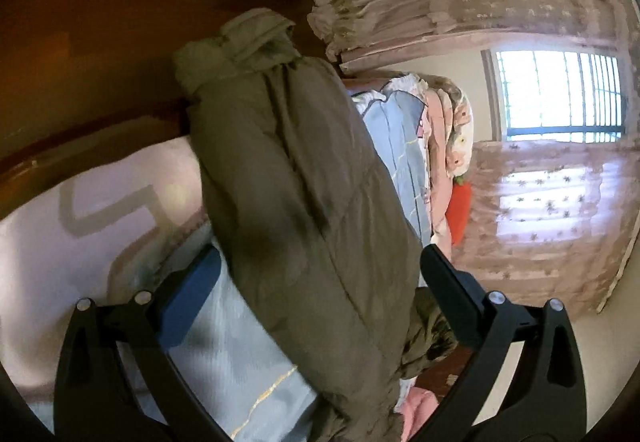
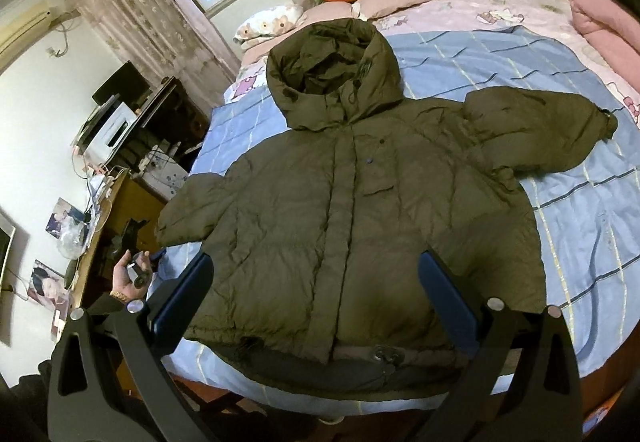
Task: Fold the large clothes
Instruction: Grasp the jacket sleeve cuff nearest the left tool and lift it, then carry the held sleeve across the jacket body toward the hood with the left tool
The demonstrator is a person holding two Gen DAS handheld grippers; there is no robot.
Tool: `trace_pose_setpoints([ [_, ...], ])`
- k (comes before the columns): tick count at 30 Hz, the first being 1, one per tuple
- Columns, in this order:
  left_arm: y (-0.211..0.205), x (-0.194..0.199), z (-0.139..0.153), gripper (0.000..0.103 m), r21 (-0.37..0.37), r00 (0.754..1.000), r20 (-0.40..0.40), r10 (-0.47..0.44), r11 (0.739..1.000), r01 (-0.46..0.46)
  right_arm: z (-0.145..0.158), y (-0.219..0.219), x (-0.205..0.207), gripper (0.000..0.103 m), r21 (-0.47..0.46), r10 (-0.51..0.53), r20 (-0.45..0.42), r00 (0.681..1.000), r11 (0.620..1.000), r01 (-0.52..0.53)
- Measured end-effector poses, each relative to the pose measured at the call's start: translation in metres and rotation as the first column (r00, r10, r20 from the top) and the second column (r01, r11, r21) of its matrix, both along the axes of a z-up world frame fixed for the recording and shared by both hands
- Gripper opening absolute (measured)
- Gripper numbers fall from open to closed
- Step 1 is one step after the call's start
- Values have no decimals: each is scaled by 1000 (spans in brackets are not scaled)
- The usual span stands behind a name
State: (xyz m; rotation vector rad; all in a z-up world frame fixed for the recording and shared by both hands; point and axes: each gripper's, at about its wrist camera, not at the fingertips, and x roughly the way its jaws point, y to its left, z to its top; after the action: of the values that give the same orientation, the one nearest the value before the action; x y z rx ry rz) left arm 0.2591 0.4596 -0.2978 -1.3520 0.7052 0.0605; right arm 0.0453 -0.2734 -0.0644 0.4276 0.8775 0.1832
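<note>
Preparing the first fold of the olive hooded puffer jacket, spread front-up on the blue checked quilt.
I hold both the left gripper and the right gripper with jaws apart, empty; I would pinch a cuff and carry the sleeve across the chest.

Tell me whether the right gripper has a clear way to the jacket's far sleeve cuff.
Probably yes. The right gripper hovers open over the hem of the olive hooded jacket; the sleeve cuff lies bare on the blue quilt, nothing covering it, though across the body.
</note>
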Motion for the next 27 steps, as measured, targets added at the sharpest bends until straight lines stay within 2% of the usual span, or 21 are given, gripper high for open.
trace_pose_setpoints([
  [4,3,12,-8,100,-27,1000,23,12,1000,-12,-3,1,2,102,-8,-5,-13,1000,1000,5],
  [8,2,24,-9,100,4,1000,12,9,1000,-9,-5,1,4,102,-10,-10,-21,1000,1000,9],
  [9,1,28,-9,97,14,1000,9,10,1000,-10,-6,1,4,102,-9,-9,-23,1000,1000,9],
  [11,0,35,-9,70,59,1000,-22,-4,998,6,-7,2,4,102,-8,-5,-28,1000,1000,5],
  [12,0,37,-11,37,88,998,-68,-2,996,8,-7,3,5,102,-8,-2,-29,1000,1000,2],
  [13,1,37,-15,22,97,996,-89,3,995,6,-7,4,5,102,-10,1,-30,1000,1000,-1],
  [15,-1,38,-17,20,126,996,-88,2,992,9,-9,4,6,102,-12,4,-34,999,1000,-5],
  [17,-4,40,-15,12,167,996,-90,-15,986,29,-10,4,7,102,-11,5,-39,999,1000,-5],
  [18,-4,39,-14,8,177,996,-85,-17,984,32,-11,4,7,102,-11,4,-42,999,1000,-5],
  [20,-4,38,-10,5,178,998,-65,-11,984,23,-12,4,7,102,-8,4,-46,999,1000,-4],
  [22,-2,32,-5,4,161,1000,11,11,987,-13,-12,5,7,102,-6,6,-48,999,1000,-7],
  [24,-3,28,3,3,178,997,77,8,984,-21,-12,7,6,102,-9,12,-49,999,1000,-12],
  [27,-5,28,13,3,185,994,108,8,982,-28,-14,6,7,102,-10,11,-54,998,1000,-12],
])
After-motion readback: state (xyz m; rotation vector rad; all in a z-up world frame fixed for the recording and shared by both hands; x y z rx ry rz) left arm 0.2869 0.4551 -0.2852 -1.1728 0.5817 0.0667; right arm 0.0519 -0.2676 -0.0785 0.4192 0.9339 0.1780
